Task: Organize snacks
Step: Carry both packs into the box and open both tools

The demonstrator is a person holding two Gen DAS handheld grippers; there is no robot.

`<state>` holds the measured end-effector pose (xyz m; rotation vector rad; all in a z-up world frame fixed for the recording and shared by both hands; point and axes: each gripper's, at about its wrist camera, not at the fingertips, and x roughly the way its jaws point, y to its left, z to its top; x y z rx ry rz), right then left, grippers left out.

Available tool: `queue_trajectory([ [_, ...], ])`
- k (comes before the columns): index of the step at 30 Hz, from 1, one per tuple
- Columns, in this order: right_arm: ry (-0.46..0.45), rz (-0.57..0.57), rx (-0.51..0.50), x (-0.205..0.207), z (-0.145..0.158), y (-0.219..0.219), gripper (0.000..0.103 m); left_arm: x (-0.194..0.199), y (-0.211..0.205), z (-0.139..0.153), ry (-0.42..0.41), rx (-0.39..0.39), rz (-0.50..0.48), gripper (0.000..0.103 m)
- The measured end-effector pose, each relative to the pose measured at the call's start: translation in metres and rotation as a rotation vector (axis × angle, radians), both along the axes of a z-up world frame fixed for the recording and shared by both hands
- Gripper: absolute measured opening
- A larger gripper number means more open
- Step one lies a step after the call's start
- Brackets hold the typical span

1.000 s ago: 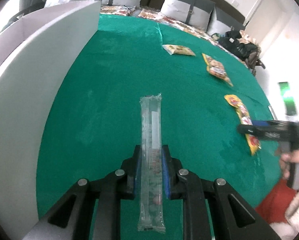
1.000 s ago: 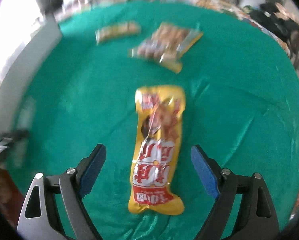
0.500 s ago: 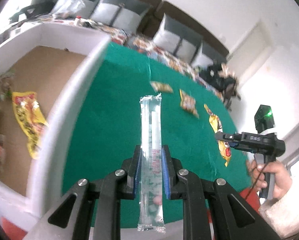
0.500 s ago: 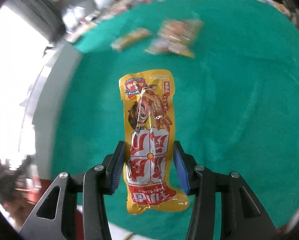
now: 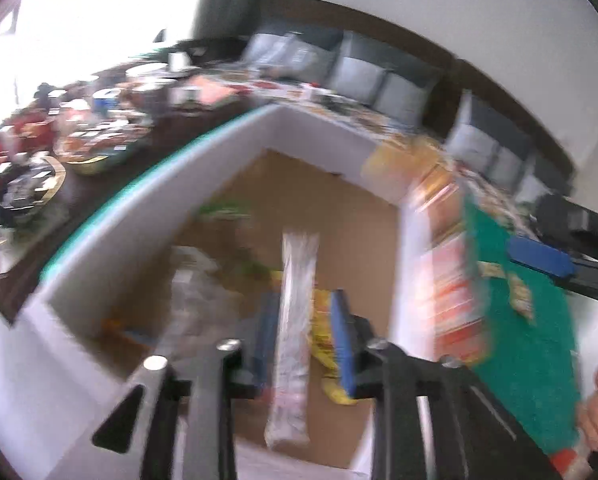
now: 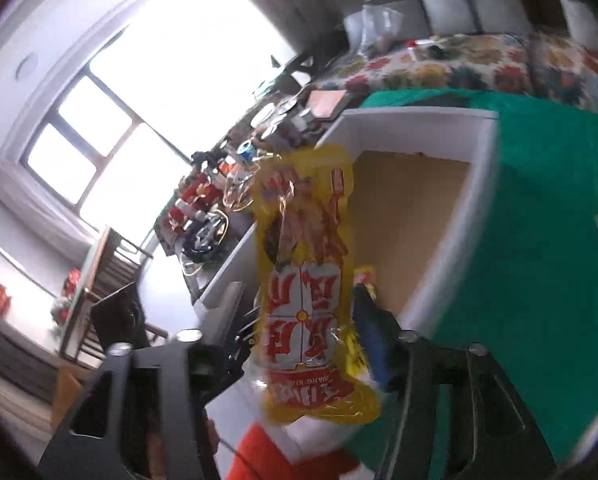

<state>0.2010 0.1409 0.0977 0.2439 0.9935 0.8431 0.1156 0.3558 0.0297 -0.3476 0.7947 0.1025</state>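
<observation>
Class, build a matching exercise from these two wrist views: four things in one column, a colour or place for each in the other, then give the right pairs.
Things:
1. clear snack packet
2. yellow snack packet
3. tablecloth
4. box

Descriptions:
A. green
B. white walls, brown floor
C. between the left gripper's fingers
D. between the right gripper's fingers

Pairs: 1-C, 2-D, 3-A, 4-B

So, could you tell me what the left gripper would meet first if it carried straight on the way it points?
Probably the brown floor of the white box: the left gripper, jaws opening around the clear snack stick, aims down into it. Depth is blurred, so the packets lying inside might come first.
</observation>
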Motion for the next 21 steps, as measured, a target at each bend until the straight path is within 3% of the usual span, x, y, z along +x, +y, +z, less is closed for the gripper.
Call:
queue_trajectory([
  [2, 0.0, -0.005, 0.0, 0.002, -0.006, 0.007, 0.07, -0.01, 0.012, -0.002, -0.005, 0.024, 0.069, 0.069],
  [4, -0.041, -0.012, -0.005, -0.006, -0.007, -0.007, 0.07, -0.022, 0.018, -0.005, -0.028, 0.032, 0.119, 0.082],
  [7, -0.143, -0.043, -0.081, -0.014, -0.011, -0.039, 0.071, -0.024, 0.009, -0.004, -0.035, 0.049, 0.129, 0.083],
  [11, -0.254, -0.131, -0.279, -0.014, -0.052, -0.106, 0.073, -0.019, -0.044, 0.008, -0.056, 0.123, 0.022, 0.084],
  [16, -0.229, -0.288, -0.572, -0.026, -0.131, -0.229, 0.073, -0.003, -0.137, 0.025, -0.072, 0.22, -0.152, 0.089],
  [21, -0.18, -0.498, -0.649, -0.047, -0.162, -0.341, 0.073, 0.014, -0.221, 0.02, -0.047, 0.246, -0.28, 0.089],
])
